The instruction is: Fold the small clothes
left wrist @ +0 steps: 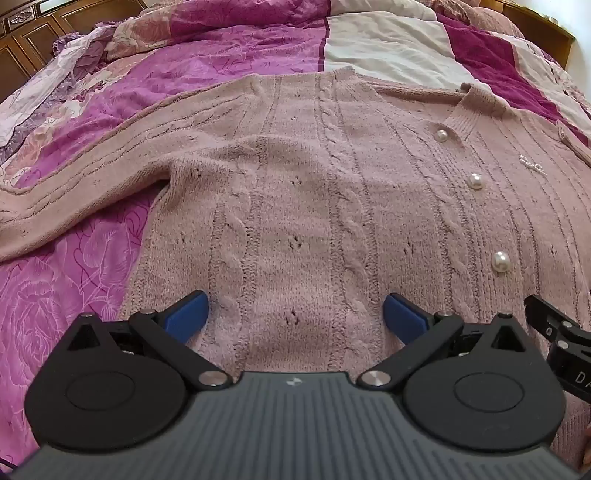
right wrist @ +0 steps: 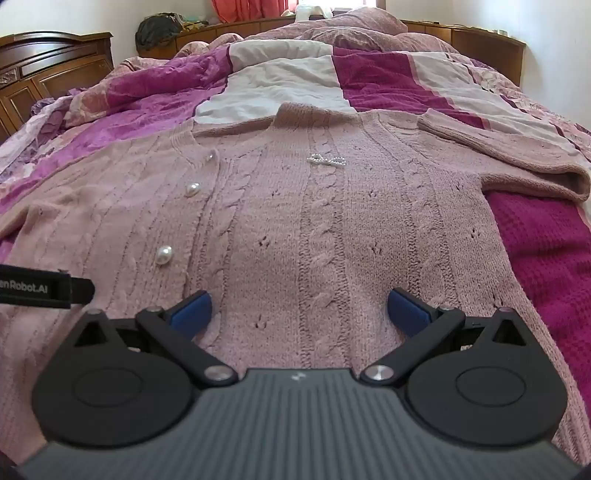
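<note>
A pink cable-knit cardigan with pearl buttons lies flat, front up, on the bed. Its left sleeve stretches out to the left. In the right wrist view the cardigan shows a small pearl bow, and its right sleeve is folded back across the shoulder. My left gripper is open and empty, just above the lower left part of the cardigan. My right gripper is open and empty above the lower right part. Part of the right gripper shows at the left wrist view's right edge.
The bed is covered by a pink, magenta and white patchwork quilt. A dark wooden headboard and cabinets stand at the far left. A pile of bedding lies at the far end. A black strap of the left gripper enters from the left.
</note>
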`<act>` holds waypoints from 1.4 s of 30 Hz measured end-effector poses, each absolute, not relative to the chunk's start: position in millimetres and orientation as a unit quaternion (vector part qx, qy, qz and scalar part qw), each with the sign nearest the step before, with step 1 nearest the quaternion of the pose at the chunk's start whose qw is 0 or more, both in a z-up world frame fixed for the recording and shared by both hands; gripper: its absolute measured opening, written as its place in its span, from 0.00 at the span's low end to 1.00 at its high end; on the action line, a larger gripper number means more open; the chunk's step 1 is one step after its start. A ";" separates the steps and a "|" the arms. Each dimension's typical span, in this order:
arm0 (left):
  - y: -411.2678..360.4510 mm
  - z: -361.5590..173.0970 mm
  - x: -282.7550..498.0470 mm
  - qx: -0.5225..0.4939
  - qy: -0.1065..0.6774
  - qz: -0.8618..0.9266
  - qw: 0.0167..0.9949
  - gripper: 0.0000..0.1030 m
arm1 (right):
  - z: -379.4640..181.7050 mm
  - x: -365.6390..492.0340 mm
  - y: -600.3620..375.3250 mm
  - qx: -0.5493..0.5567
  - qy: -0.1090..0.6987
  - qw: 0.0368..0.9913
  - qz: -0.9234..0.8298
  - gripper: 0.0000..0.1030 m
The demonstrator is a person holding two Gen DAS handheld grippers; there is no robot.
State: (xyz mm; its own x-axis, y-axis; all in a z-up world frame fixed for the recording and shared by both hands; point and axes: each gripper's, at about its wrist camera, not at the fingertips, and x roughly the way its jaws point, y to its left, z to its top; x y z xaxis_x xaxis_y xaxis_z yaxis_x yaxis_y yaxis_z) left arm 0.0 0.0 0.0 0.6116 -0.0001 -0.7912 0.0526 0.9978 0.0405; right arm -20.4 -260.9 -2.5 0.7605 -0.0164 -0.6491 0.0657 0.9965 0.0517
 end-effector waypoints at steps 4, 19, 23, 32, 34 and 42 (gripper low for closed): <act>-0.1 -0.1 0.1 0.030 0.440 -0.015 0.897 1.00 | -2.4 -20.4 -261.0 0.036 0.345 0.938 -0.022 1.00; 0.0 0.1 -0.1 0.030 0.440 -0.015 0.897 1.00 | -3.7 -19.7 -259.2 0.033 0.346 0.938 -0.023 1.00; 0.0 0.0 -0.1 0.030 0.441 -0.015 0.897 1.00 | -3.8 -19.7 -259.7 0.032 0.346 0.937 -0.023 1.00; 0.0 0.0 0.0 0.030 0.441 -0.015 0.897 1.00 | -4.0 -20.7 -259.2 0.030 0.346 0.937 -0.023 1.00; 0.0 0.0 0.0 0.030 0.441 -0.015 0.897 1.00 | -4.0 -20.6 -259.1 0.030 0.346 0.937 -0.023 1.00; 0.0 0.0 -0.1 0.030 0.441 -0.015 0.897 1.00 | -4.3 -20.4 -258.7 0.030 0.347 0.937 -0.024 1.00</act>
